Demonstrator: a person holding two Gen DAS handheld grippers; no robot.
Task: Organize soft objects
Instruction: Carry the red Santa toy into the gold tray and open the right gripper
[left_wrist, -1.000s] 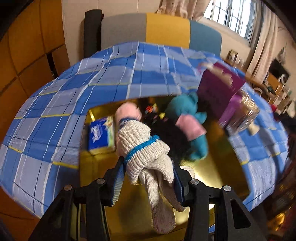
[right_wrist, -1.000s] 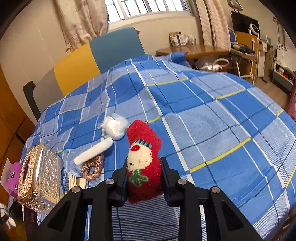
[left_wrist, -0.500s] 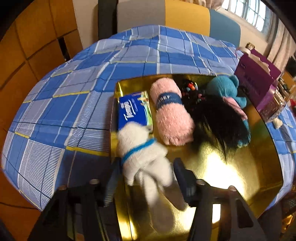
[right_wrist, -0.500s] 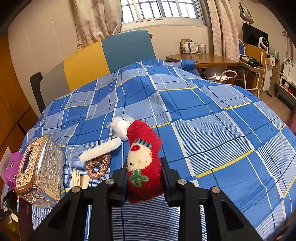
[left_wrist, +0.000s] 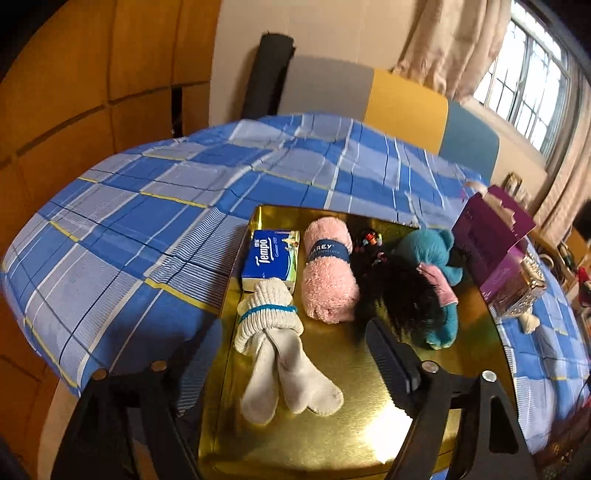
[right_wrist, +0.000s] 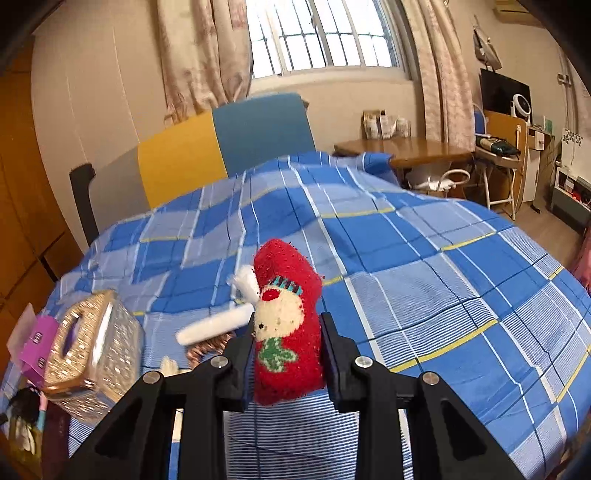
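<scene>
The white socks (left_wrist: 275, 343), gripped a second ago, are now dropped on the gold tray (left_wrist: 332, 435), toes toward the camera. The left gripper (left_wrist: 291, 354) fingers have just been spread apart. The red sock (right_wrist: 286, 325) is kept clamped upright by the right gripper (right_wrist: 287, 354), probably above the bed (right_wrist: 424, 266).

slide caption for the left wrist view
Open left gripper over white socks lying on the gold tray.

The left gripper (left_wrist: 291, 350) points down, and its fingers (left_wrist: 388, 354) have just been opening wide, with nothing pressed between them. The right gripper (right_wrist: 288, 332) has its fingers (right_wrist: 332, 347) squeezed tight on a red sock (right_wrist: 286, 317).
</scene>
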